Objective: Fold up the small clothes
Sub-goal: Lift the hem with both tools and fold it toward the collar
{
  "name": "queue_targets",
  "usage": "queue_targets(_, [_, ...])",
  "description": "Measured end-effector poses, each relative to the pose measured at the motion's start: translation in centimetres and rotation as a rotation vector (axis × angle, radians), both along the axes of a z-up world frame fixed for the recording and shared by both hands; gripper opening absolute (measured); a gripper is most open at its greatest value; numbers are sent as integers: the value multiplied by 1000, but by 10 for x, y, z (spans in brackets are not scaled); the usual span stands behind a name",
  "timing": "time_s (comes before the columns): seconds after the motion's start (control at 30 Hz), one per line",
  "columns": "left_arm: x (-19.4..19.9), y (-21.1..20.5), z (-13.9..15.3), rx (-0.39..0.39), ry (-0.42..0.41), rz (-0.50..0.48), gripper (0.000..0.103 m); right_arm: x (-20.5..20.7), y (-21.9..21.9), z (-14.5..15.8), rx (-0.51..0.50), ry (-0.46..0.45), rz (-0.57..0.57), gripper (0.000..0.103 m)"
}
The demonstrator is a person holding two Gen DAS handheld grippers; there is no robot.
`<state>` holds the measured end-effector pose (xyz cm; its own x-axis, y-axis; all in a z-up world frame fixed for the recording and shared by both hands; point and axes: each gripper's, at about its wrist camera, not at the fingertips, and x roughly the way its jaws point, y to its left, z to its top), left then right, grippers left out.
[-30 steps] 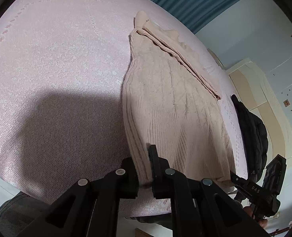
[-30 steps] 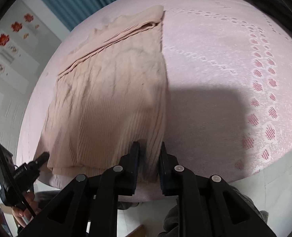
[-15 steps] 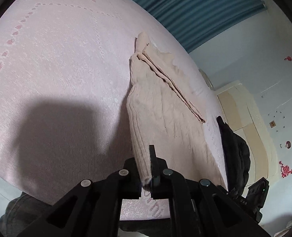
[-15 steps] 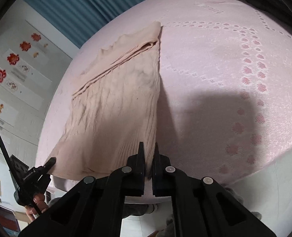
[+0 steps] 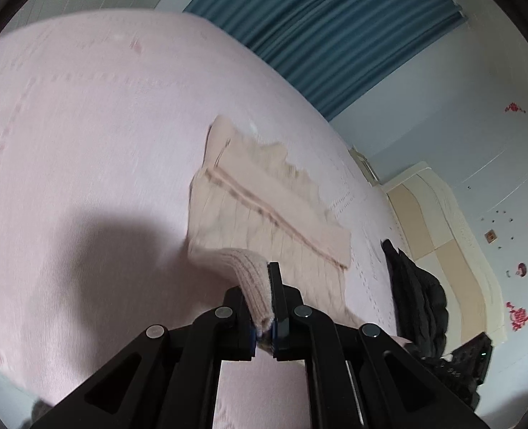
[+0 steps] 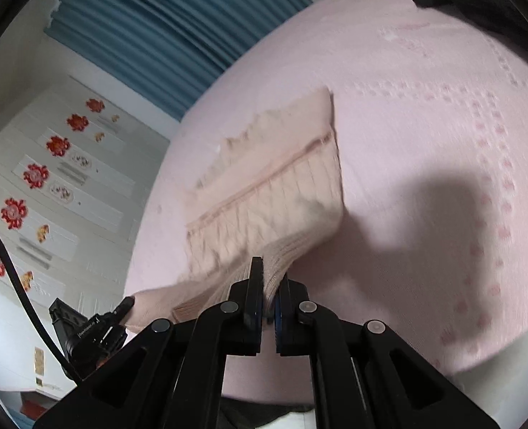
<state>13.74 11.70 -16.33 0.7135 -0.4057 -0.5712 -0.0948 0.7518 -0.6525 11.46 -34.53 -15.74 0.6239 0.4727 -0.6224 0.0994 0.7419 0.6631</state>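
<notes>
A beige knitted sweater (image 5: 264,214) is lying on a bed covered by a pink bedspread (image 5: 85,143), its far part resting flat with a folded sleeve crossing it, while its near hem is being held up off the bedspread. The left gripper (image 5: 264,304) is clenching its fingers (image 5: 276,286) on the ribbed near-left corner of the hem, the knit bunching between them. The right gripper (image 6: 269,296) is gripping the near-right corner of the sweater (image 6: 274,196) in the same way, with the ribbed edge pinched tight between its fingers (image 6: 257,286). The lifted cloth is curling over toward the far part. A black jacket (image 5: 418,286) is lying on the right side of the bed, well apart from the sweater. A blue curtain (image 5: 335,28) is hanging beyond the far edge of the bed. The grippers are casting dark shadows on the bedspread (image 6: 443,107) beside the sweater.
</notes>
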Motion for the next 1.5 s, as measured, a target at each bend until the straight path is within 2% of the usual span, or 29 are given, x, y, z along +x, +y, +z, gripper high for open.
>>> queue_targets(0.2, [52, -13, 26, 99, -42, 10, 6, 51, -4, 14, 57, -28, -59, 5])
queue_targets(0.4, [109, -18, 30, 143, -51, 31, 6, 116, -6, 12, 170, -41, -122, 5])
queue_targets(0.63, [183, -20, 6, 152, -31, 39, 6, 194, -5, -8, 148, -29, -135, 5])
queue_targets(0.83, [246, -24, -20, 134, -9, 33, 6, 250, -6, -42, 109, 11, -142, 5])
queue_targets(1.0, [281, -29, -38, 125, 7, 16, 6, 288, -4, -67, 76, 60, -172, 5])
queue_targets(1.07, [296, -33, -43, 136, 15, -7, 7, 302, -3, -79, 102, 95, -190, 10])
queue_targets(1.1, [300, -35, -44, 150, 23, -16, 9, 306, 0, -83, 101, 103, -190, 12])
queue_targets(1.13, [304, -38, -45, 172, 37, -25, 12, 307, 2, -84, 92, 101, -187, 18])
queue_targets(1.17, [304, -39, -45, 187, 39, -20, 22, 307, 5, -83, 74, 91, -175, 31])
queue_targets(1.2, [302, -39, -45, 200, 31, -13, 37, 305, 8, -81, 45, 70, -160, 34])
queue_targets(1.3, [287, -37, -38, 266, -15, -1, 57, 289, 17, -71, -67, 24, -120, 35])
queue_targets(1.5, [240, -29, -38, 288, 15, 0, 59, 233, 23, -58, -239, 1, -9, 35])
